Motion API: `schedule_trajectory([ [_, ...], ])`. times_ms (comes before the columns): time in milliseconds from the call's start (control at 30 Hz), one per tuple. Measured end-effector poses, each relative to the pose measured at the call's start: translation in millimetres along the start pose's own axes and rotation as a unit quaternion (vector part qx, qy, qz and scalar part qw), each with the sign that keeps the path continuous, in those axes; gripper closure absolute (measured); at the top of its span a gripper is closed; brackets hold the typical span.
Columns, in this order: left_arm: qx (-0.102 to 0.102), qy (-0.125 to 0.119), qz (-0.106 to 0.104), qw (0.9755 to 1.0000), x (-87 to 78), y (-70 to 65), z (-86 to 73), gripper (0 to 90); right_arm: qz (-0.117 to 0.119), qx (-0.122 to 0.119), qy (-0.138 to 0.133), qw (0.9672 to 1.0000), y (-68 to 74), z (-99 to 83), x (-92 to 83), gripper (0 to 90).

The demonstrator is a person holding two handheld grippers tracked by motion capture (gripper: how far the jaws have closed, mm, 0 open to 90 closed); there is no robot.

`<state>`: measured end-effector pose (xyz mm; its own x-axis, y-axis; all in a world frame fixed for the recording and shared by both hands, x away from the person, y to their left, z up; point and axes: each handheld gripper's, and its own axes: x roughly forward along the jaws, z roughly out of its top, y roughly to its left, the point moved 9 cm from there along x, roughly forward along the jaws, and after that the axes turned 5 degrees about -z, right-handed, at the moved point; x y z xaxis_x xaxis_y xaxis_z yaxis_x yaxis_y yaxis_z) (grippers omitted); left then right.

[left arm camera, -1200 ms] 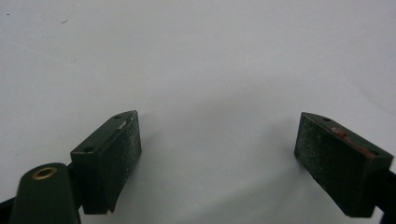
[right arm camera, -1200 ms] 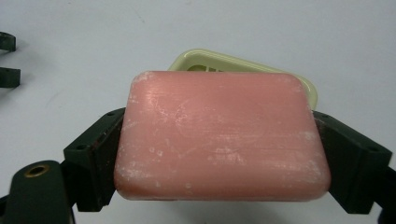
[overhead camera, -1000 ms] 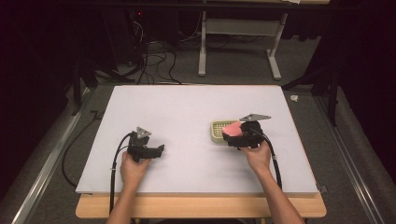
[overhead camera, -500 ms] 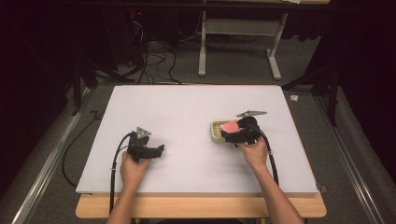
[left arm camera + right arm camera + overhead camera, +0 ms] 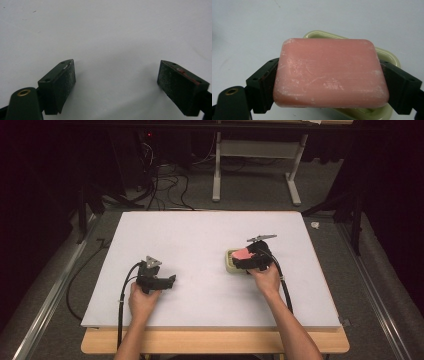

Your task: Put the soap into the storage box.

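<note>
A pink soap bar (image 5: 329, 73) is clamped between the two jaws of the right gripper (image 5: 243, 262), one jaw pressed on each short end, so the bar sits flat and crosswise right at the jaw tips. Directly under and just behind it a pale green soap dish (image 5: 387, 53) can be seen on the white worktop (image 5: 200, 235); whether the bar is touching the dish can't really be told. In the high view the dish (image 5: 230, 265) is found right of centre. The left gripper (image 5: 170, 281) is held well apart from all that, jaws spread wide over bare worktop, nothing between them.
</note>
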<state>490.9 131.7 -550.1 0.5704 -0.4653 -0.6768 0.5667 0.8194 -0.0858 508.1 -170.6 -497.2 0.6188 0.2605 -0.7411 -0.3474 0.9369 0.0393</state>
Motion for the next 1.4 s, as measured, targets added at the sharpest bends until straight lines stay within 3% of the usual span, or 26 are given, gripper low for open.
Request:
schedule_trajectory([
  [300,0.0,0.0,0.0,1.0,0.0,0.0,0.0,15.6,-0.014,0.011,0.025,0.9995,-2.6,-2.7,12.0,13.8],
  [833,0.0,0.0,0.0,1.0,0.0,0.0,0.0,15.7,-0.026,0.022,0.037,0.9988,-6.1,-4.9,20.0,13.5],
  [1400,0.0,0.0,0.0,1.0,0.0,0.0,0.0,15.7,-0.025,0.019,0.012,0.9994,-5.0,2.1,13.3,12.2],
])
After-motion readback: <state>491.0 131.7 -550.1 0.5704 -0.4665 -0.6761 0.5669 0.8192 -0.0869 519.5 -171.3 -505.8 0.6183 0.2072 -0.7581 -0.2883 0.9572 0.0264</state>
